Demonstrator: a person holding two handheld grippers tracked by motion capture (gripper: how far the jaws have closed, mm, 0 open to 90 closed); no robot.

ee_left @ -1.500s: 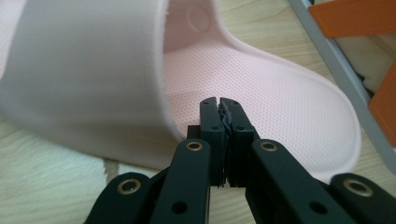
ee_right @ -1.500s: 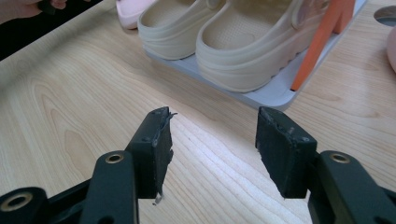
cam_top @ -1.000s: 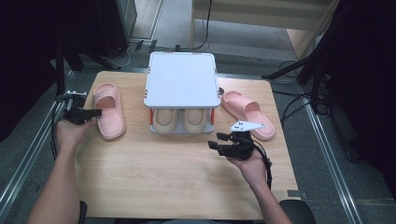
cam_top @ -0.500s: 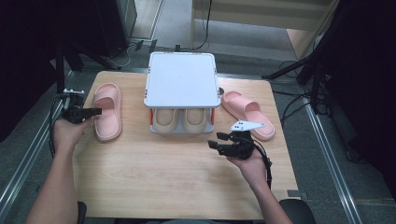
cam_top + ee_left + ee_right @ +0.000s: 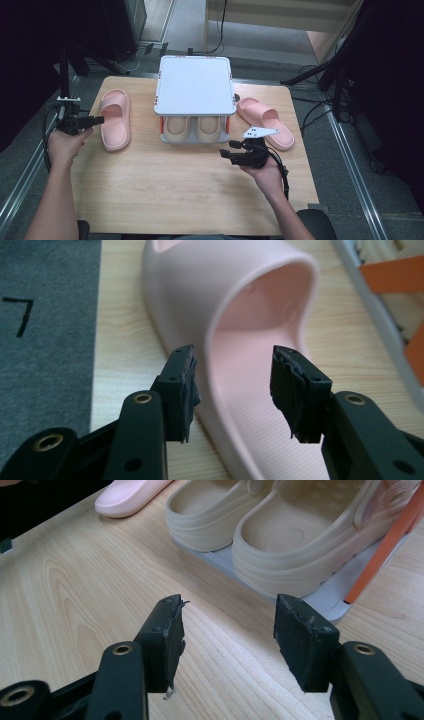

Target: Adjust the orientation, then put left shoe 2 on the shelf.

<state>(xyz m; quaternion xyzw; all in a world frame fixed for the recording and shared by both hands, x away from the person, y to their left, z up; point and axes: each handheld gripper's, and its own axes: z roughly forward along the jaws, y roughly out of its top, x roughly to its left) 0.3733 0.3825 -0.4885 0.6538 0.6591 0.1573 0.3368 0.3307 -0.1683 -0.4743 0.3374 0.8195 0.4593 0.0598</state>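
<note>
The left tongs (image 5: 232, 390) have just been opening and stand wide, the near rim of the left pink slipper (image 5: 115, 119) between the pads but unpressed. The slipper lies flat on the bench (image 5: 165, 195), long axis running away from the person. The right tongs (image 5: 226, 152) gape empty near the shoe rack (image 5: 195, 85).

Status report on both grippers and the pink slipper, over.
Left gripper fingers just opened, astride pink slipper edge, no grip. Right gripper open, empty. Nothing blocking.

wooden table (image 5: 150, 200), grey floor (image 5: 350, 165), dark surroundings
</note>
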